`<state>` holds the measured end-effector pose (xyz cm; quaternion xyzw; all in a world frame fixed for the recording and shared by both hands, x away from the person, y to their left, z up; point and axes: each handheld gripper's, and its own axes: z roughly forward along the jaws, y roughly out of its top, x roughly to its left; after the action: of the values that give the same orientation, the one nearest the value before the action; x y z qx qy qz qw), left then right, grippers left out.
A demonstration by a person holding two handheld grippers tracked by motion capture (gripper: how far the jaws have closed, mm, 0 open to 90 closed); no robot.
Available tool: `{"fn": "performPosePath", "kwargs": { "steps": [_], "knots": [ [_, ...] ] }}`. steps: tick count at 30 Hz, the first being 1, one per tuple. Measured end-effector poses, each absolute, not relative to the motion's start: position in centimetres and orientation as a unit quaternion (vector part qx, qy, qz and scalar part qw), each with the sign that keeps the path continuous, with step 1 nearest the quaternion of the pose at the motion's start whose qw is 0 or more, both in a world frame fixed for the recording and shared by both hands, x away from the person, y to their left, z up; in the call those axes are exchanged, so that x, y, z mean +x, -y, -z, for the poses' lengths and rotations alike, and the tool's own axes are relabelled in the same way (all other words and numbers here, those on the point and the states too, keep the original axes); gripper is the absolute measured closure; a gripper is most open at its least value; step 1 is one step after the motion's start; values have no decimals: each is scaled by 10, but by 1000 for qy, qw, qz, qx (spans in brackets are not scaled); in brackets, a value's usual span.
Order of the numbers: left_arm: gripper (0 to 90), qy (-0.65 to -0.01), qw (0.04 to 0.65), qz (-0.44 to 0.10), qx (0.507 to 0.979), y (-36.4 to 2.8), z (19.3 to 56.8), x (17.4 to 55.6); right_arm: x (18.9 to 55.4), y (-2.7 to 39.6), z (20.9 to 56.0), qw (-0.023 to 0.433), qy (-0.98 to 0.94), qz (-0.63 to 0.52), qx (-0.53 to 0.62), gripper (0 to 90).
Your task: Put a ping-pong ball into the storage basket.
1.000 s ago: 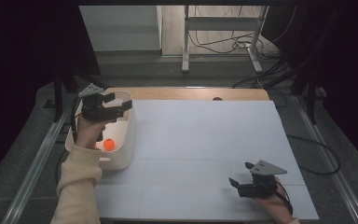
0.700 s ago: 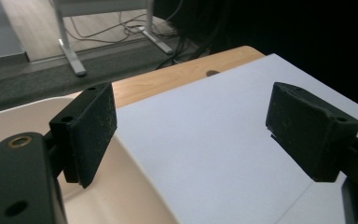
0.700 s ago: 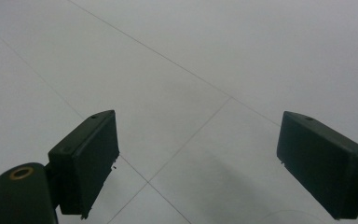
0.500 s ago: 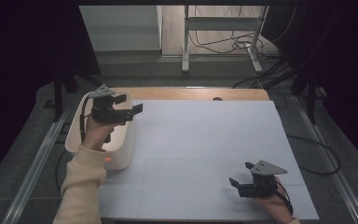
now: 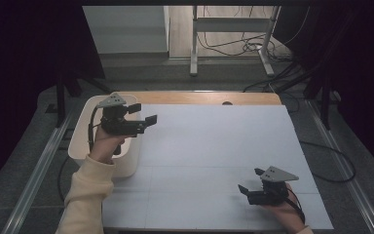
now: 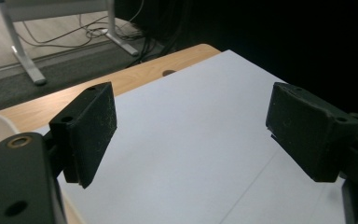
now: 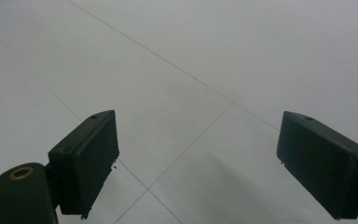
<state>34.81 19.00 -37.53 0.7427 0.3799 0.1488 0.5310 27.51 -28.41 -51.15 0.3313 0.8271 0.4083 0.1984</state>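
The right gripper (image 5: 251, 187) sat low on the white table (image 5: 214, 146) at about five o'clock, its jaws wide apart with nothing between them. Farther off, at ten o'clock, the left gripper (image 5: 143, 113) hung over the white tub (image 5: 80, 141), jaws wide and empty too.

1. The white bin (image 5: 80, 141) stood at the left edge of the white table top (image 5: 214, 161), upright, its rounded rim facing up.
2. The left gripper (image 5: 143, 114) hung over the bin's right rim, jaws wide apart with nothing between them.
3. The bin's inside was mostly hidden behind the hand.
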Motion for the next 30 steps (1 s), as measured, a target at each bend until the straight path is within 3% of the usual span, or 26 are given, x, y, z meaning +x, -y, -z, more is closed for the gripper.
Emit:
{"fn": "performPosePath", "kwargs": {
  "steps": [17, 30],
  "knots": [
    [167, -332, 516, -125, 780, -155, 385, 330, 276, 283, 512, 197, -828, -408, 331, 132],
    [166, -311, 482, -116, 811, -132, 415, 310, 275, 283, 511, 194, -828, -411, 329, 132]
  ]
}}
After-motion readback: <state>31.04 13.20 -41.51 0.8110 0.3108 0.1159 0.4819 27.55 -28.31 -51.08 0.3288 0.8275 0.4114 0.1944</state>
